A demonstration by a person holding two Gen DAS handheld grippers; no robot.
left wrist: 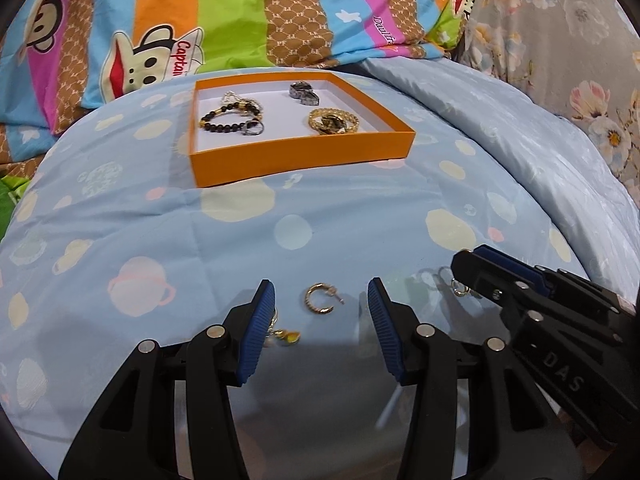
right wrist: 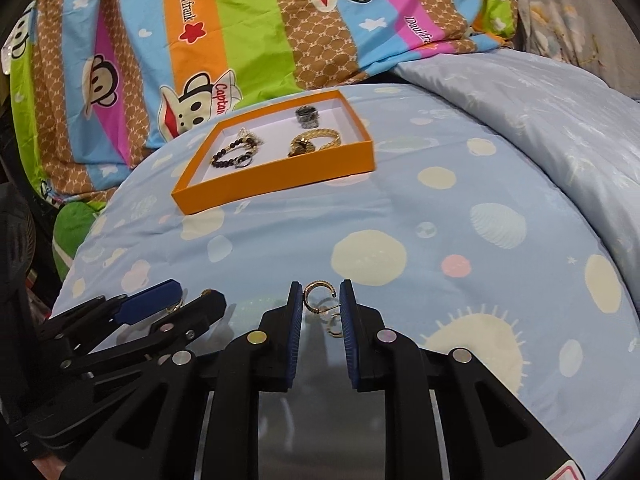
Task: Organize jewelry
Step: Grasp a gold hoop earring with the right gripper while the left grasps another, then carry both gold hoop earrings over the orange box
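Observation:
An orange tray [left wrist: 296, 156] on the blue spotted bedspread holds a black bead bracelet [left wrist: 224, 120], a gold chain bracelet [left wrist: 332, 120] and dark rings [left wrist: 303, 90]. My left gripper [left wrist: 321, 292] is open around a gold hoop earring [left wrist: 320, 298] lying on the cloth; a yellow earring [left wrist: 286, 336] lies by its left finger. My right gripper [right wrist: 320, 294] is shut on another gold hoop earring [right wrist: 318, 296], held just above the bedspread, with a small gold ring [right wrist: 335, 326] below it. The tray also shows in the right wrist view [right wrist: 276, 184].
A striped monkey-print pillow [left wrist: 240, 20] lies behind the tray. A pale blue quilt fold [left wrist: 540, 140] rises on the right. The right gripper's body [left wrist: 540, 308] sits close to the right of the left one.

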